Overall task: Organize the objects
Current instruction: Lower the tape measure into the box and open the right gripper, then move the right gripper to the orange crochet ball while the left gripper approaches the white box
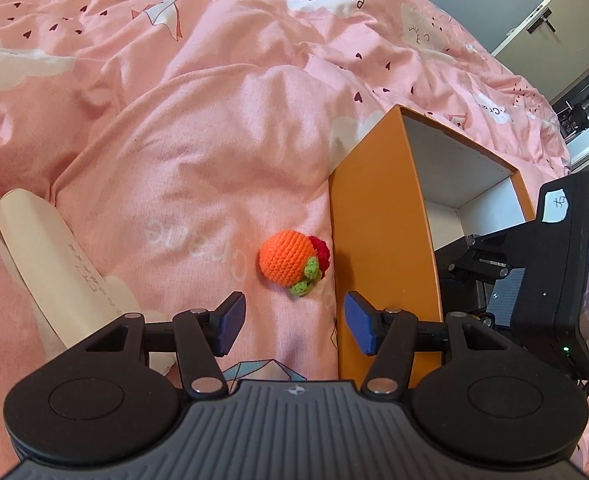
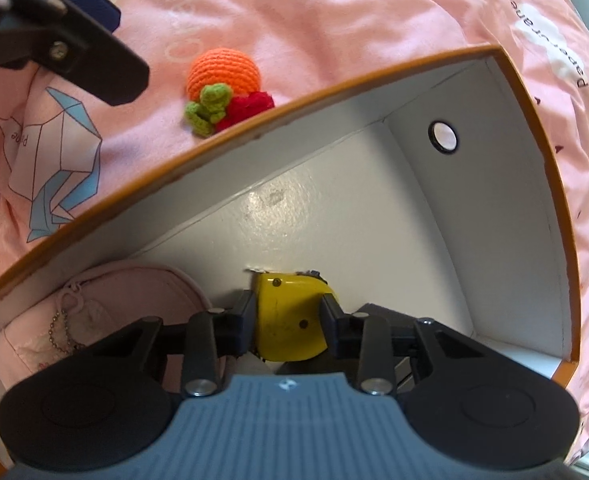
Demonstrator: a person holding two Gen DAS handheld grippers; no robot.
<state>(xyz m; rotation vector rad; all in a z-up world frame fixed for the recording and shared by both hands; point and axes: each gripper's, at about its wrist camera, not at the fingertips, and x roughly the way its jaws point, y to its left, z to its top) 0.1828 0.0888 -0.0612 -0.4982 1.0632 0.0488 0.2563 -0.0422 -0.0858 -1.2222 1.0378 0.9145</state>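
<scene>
An orange crocheted ball with green and red bits (image 1: 292, 261) lies on the pink bedspread beside the orange box (image 1: 378, 216). My left gripper (image 1: 294, 322) is open just short of it, above the bedspread. In the right wrist view my right gripper (image 2: 287, 322) is inside the box, shut on a yellow tape measure (image 2: 290, 316) close above the white floor of the box (image 2: 294, 208). A pink pouch with a ball chain (image 2: 94, 320) lies in the box to the left. The crocheted ball (image 2: 222, 76) also shows beyond the box rim.
A cream paper roll (image 1: 50, 256) lies on the bedspread at the left. The right gripper's body (image 1: 554, 280) sits over the box. The left gripper's finger (image 2: 74, 36) shows at upper left. A round hole (image 2: 443, 137) is in the box's end wall.
</scene>
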